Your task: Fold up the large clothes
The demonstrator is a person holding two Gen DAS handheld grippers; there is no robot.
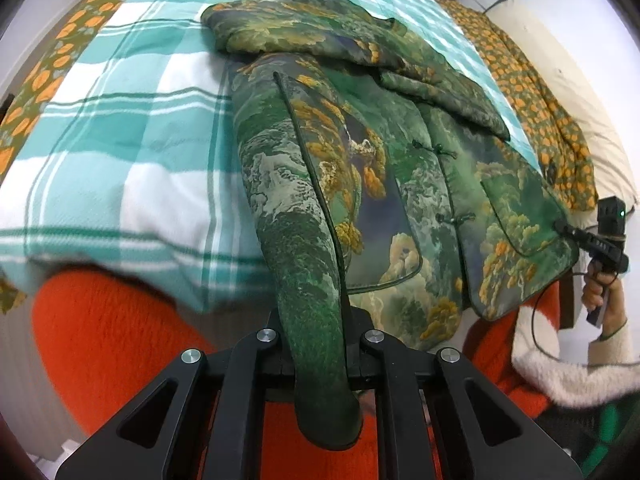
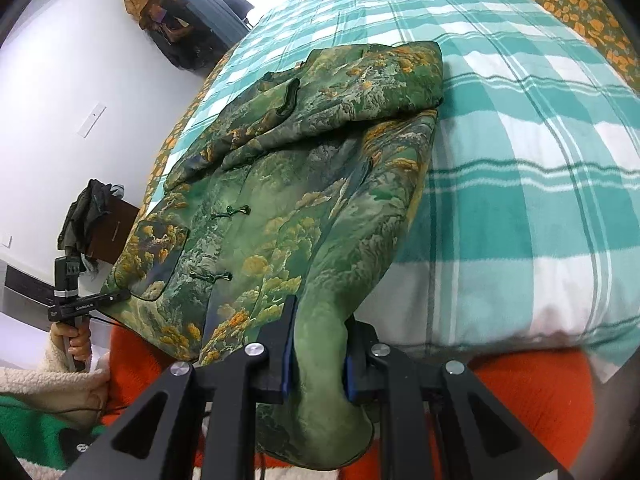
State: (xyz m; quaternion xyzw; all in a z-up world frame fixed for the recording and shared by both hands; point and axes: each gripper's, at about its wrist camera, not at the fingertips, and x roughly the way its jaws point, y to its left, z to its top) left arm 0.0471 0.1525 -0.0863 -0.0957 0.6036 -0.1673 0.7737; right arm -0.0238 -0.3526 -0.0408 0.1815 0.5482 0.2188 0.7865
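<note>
bed, teal-white checked blanket [image 1: 120, 152] | green landscape-print jacket [image 1: 400, 168] flat on blanket, hem at near edge, sleeve folded across top | left gripper [image 1: 318, 344] clamped on hem corner | right gripper [image 2: 318, 344] clamped on other hem corner

The teal checked blanket [image 1: 120, 152] lies bare and wide on the outer side of the green printed jacket [image 1: 360, 152] — open room there for a gripper to pass over the bed. At the near edge both grippers are clamped on the jacket's hem corners, the left gripper [image 1: 320, 360] and the right gripper [image 2: 318, 344], with the person's orange-red garment [image 1: 120, 340] close beneath them. Beyond the jacket's other side the way narrows — an orange-flowered cover [image 1: 540, 112] bunches against the white wall [image 1: 580, 40].
</note>
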